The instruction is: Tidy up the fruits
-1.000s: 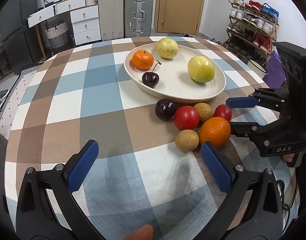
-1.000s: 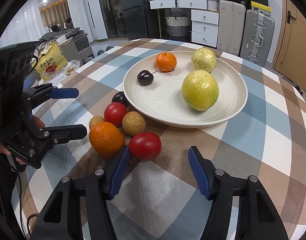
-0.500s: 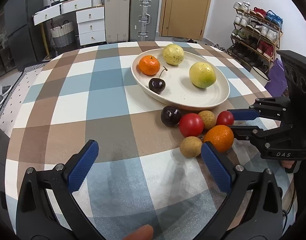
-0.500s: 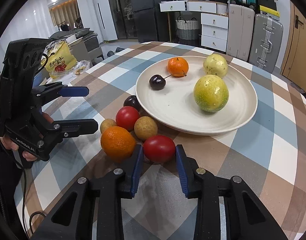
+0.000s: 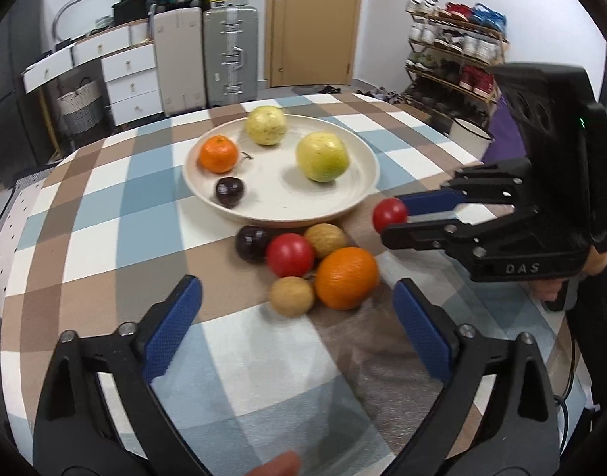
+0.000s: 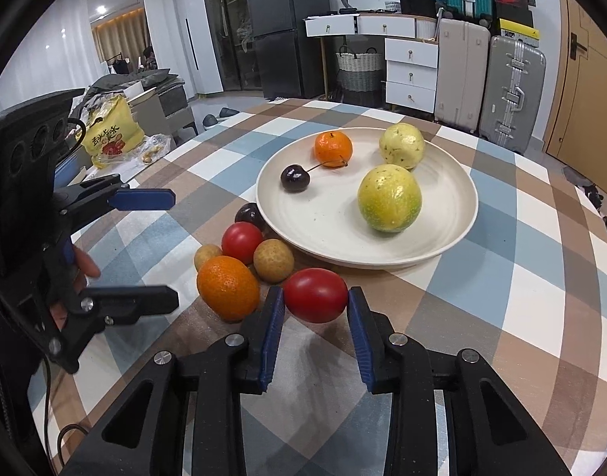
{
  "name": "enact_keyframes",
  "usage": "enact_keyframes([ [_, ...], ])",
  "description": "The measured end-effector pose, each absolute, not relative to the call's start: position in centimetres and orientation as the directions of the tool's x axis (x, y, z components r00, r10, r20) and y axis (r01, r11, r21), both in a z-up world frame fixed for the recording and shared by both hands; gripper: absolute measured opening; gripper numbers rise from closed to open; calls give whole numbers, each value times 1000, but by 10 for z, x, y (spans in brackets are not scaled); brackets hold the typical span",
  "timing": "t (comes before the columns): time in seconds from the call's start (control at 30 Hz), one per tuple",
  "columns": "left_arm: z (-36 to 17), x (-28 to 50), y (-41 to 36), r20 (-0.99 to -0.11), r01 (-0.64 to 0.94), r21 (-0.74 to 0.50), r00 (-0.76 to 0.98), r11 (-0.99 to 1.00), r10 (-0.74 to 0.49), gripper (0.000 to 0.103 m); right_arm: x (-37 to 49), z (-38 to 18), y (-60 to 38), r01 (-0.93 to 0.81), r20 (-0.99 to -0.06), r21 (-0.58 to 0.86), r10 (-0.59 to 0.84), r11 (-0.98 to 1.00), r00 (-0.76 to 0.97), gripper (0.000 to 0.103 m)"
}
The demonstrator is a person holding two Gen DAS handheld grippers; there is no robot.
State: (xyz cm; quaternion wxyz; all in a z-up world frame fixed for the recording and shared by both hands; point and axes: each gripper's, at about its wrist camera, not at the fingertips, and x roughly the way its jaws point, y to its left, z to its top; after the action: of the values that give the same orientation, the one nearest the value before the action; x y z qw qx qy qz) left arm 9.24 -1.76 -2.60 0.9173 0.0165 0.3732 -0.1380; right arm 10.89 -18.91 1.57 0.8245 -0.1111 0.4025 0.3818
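Red and glossy, a small tomato (image 6: 315, 295) sits clamped between the blue pads of the right tool (image 6: 315, 309), just in front of the cream plate (image 6: 454, 234) on the checked bench (image 6: 521, 297). The left tool (image 5: 297, 319) – jaws wide but closing, nothing between them – hovers before the loose fruit beside that plate, nearest the orange (image 5: 346, 277).

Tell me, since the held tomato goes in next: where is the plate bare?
The plate is bare along its near side, between the cherry and the big green fruit. The far side is crowded by the mandarin and yellow fruit.
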Motion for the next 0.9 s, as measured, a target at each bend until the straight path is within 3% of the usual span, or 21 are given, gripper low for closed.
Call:
enact_keyframes([
  [0.37,-30,92,-52,-697,372,-65,647,926,-309,59,109,12,-191,-718,-771,122,521,685,366,33],
  [0.63,-34,101,-61,-712,380,-34,640,925,-289,55,106,10,-187,-730,-777,117,520,674,355,33],
  [0.8,-36,105,-60,-718,358,3,651,934,-247,37,107,12,-190,-725,-773,124,524,677,357,33],
  [0.9,-35,105,-56,-714,374,-21,643,927,-276,36,107,11,-190,-726,-774,122,522,677,358,33],
])
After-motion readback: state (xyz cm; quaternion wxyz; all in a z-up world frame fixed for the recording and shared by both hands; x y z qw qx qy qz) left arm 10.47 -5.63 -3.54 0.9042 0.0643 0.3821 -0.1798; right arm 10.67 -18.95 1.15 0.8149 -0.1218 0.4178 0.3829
